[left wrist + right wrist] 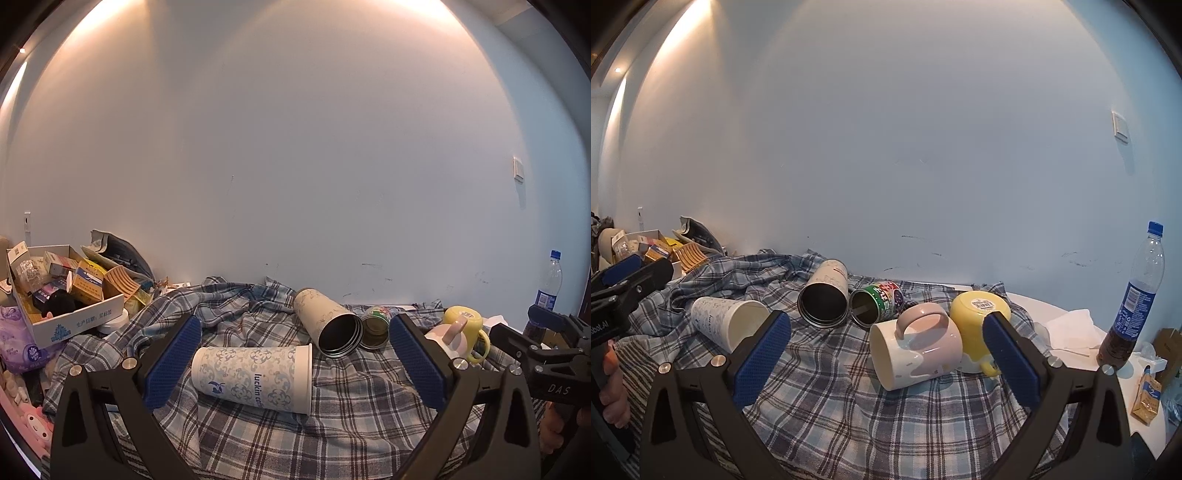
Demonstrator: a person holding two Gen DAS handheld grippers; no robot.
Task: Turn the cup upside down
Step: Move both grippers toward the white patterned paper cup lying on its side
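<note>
A white paper cup with blue print point(255, 374) lies on its side on the plaid cloth point(332, 424), mouth to the right, between the open fingers of my left gripper point(295, 363). It also shows in the right wrist view point(729, 323). A pink and white mug point(916, 349) lies on its side between the open fingers of my right gripper point(886, 360). A yellow mug point(979, 321) rests bottom up behind it. Both grippers are empty.
A cream metal tumbler point(328, 319) and a green tin can point(375, 326) lie on their sides behind the cups. A cardboard box of clutter point(62, 291) stands at the left. A cola bottle point(1134, 299) stands at the right by white tissue point(1071, 328).
</note>
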